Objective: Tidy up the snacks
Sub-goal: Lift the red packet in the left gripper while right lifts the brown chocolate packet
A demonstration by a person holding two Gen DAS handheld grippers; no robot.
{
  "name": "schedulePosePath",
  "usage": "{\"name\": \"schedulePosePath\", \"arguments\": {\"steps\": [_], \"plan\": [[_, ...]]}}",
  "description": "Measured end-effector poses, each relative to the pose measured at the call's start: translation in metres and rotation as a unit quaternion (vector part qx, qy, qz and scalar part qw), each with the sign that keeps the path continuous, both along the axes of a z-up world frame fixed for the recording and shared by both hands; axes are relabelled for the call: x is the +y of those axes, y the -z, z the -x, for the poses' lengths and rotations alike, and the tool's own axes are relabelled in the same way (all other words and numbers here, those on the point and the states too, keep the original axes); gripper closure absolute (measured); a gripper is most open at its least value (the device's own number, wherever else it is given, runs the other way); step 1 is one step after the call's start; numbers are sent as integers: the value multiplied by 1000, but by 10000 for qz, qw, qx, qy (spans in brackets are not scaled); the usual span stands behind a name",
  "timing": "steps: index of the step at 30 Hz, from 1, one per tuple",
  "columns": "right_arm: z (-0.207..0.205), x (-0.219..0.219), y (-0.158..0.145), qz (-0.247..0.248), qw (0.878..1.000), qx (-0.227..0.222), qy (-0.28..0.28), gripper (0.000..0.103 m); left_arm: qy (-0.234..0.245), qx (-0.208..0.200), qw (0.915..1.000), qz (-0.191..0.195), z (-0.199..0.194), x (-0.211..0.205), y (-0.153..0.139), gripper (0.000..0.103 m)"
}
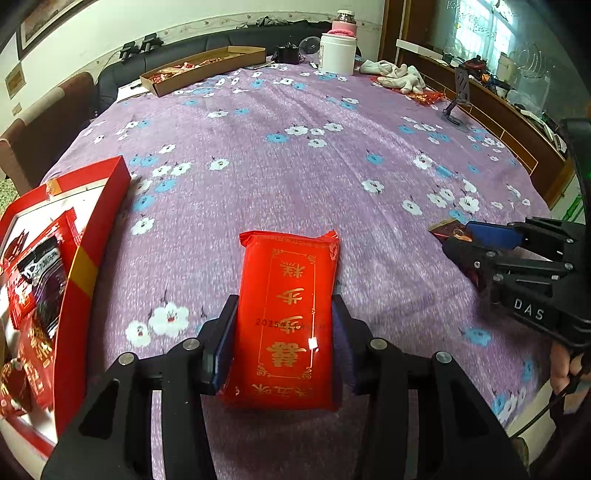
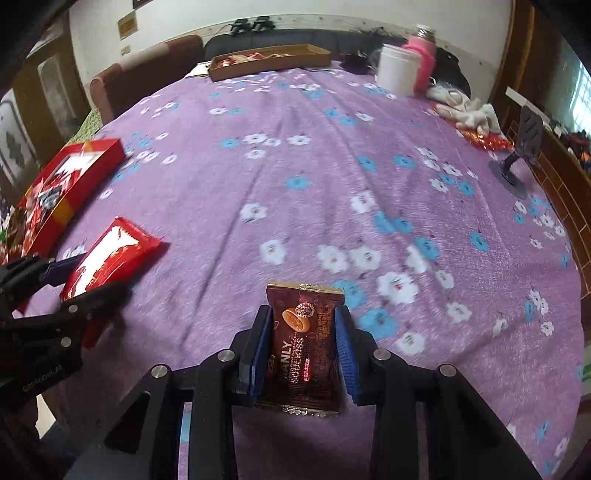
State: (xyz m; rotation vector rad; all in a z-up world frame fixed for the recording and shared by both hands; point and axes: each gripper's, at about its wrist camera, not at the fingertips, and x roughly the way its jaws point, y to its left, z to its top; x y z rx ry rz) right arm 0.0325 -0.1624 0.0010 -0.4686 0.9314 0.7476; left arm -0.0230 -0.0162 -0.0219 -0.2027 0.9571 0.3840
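Black left gripper point(image 1: 284, 325) tilted steeply downward

Purple floral tablecloth point(image 1: 295, 110), dark sofa point(image 1: 207, 40) against white wall point(image 1: 184, 14), bright window point(image 1: 476, 26) right.

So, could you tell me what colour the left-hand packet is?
Red packet with gold print, clearest in the left wrist view.

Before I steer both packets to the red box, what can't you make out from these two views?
- Red gift box: near end cut off by the left-wrist frame; blurred in the right-wrist view.
- Tan tray contents: too small and distant in both views.
- Brown snack packet: its sides hidden by the right gripper jaws.
- Red packet: underside hidden.
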Motion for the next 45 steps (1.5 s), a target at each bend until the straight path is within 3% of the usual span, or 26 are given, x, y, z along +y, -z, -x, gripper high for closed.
{"name": "schedulePosePath", "arguments": {"steps": [23,45], "plan": [[13,-10,5,-350,9986,-394,-21,66,-127,-171,9997,-123,4,-1,2,58],[14,-8,4,-293,9988,-401,-9,66,-130,-168,9997,-95,4,-1,2,58]]}}
